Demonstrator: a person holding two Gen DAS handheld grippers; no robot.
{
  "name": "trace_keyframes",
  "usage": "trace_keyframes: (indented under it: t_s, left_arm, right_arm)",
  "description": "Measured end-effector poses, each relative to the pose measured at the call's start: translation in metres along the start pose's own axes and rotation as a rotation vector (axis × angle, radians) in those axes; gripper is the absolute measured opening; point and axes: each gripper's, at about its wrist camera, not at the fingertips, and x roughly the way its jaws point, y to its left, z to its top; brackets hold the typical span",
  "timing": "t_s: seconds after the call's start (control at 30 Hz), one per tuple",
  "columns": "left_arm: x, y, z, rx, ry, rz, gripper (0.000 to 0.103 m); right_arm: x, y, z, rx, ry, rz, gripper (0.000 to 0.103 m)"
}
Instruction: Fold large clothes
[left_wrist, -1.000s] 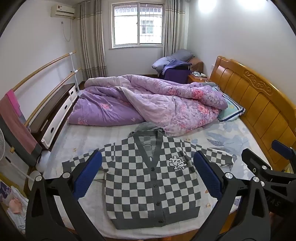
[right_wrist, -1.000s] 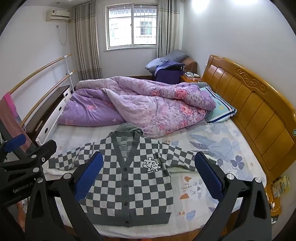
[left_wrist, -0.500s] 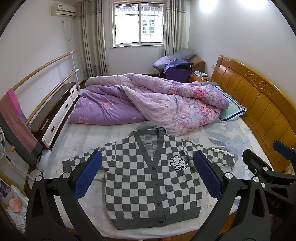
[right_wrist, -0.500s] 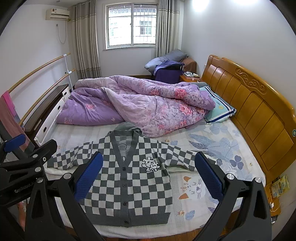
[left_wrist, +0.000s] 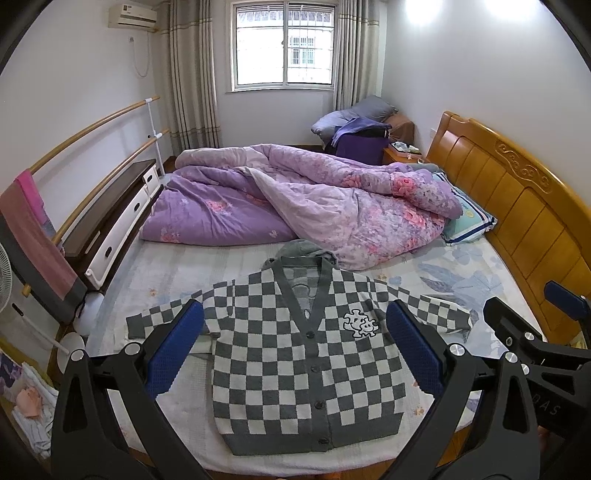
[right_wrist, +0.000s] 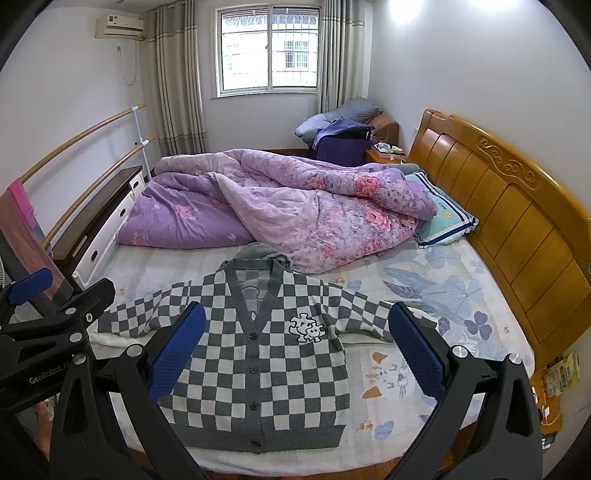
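A grey and white checkered cardigan (left_wrist: 306, 354) lies flat, face up and buttoned, on the near part of the bed, sleeves spread to both sides; it also shows in the right wrist view (right_wrist: 258, 362). My left gripper (left_wrist: 295, 343) is open and empty, held above the cardigan's near half. My right gripper (right_wrist: 295, 347) is open and empty, above the cardigan's right side. The right gripper shows at the right edge of the left wrist view (left_wrist: 535, 332), and the left gripper at the left edge of the right wrist view (right_wrist: 48, 314).
A rumpled purple floral quilt (left_wrist: 295, 199) fills the far half of the bed and touches the cardigan's collar. A striped pillow (left_wrist: 469, 218) lies by the wooden headboard (left_wrist: 517, 206). A dark and white cabinet (left_wrist: 110, 218) and wooden rails stand at left.
Both grippers have drawn slightly back and up from the bed; the view has shifted a little. The cardigan has not moved.
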Motion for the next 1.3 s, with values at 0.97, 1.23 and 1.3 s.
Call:
trace_keyframes:
  t_s: [0.97,1.23,1.3]
  left_arm:
    - [0.014,0.026,0.001,-0.024,0.02,0.014,0.098]
    - [0.018,0.041,-0.008,-0.018,0.027,-0.001,0.098]
    - [0.02,0.04,0.0,-0.03,0.03,0.002,0.098]
  right_arm:
    - [0.02,0.023,0.011,-0.004,0.03,0.043,0.096]
    - [0.022,0.032,0.013,-0.003,0.038,0.037,0.096]
    - [0.023,0.037,0.013,-0.003,0.041,0.032,0.096]
